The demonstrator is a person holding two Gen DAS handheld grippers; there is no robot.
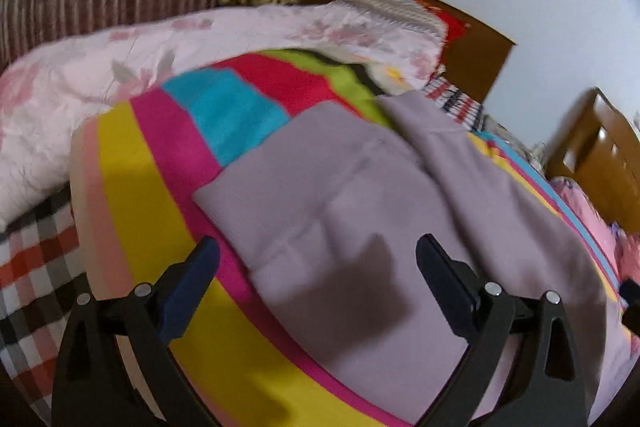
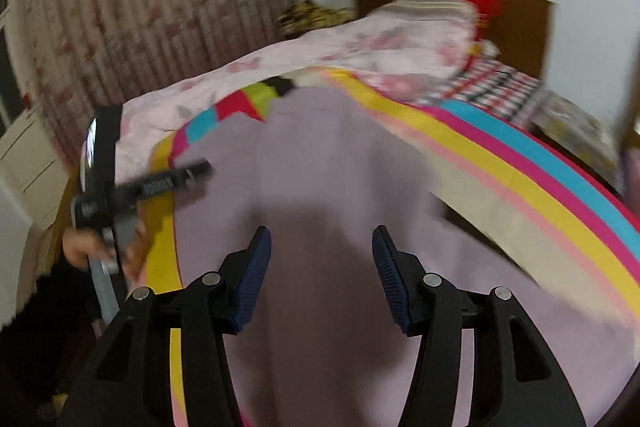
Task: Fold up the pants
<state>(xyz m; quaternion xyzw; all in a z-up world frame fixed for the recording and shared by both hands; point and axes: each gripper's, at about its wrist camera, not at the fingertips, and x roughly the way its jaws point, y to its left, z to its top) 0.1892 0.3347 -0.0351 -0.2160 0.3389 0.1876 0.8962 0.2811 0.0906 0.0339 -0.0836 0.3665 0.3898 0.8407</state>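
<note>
Hovering over lilac pants (image 1: 360, 195), left gripper (image 1: 318, 259) spread wide, nothing between fingers; right gripper (image 2: 322, 247) parted, likewise empty. Pants lying flat on striped sheet (image 1: 132, 163); floral quilt (image 1: 100, 67) bunched beyond.

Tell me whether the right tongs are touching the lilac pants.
Cannot tell. In the right wrist view the right tongs stand open over the lilac pants with nothing between the pads, but blur hides whether the tips rest on the cloth or hover above it.

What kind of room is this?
Most likely a bedroom: lilac pants lie on a bed's rainbow-striped sheet, beside a pink flowered quilt and a brown wooden headboard.
</note>
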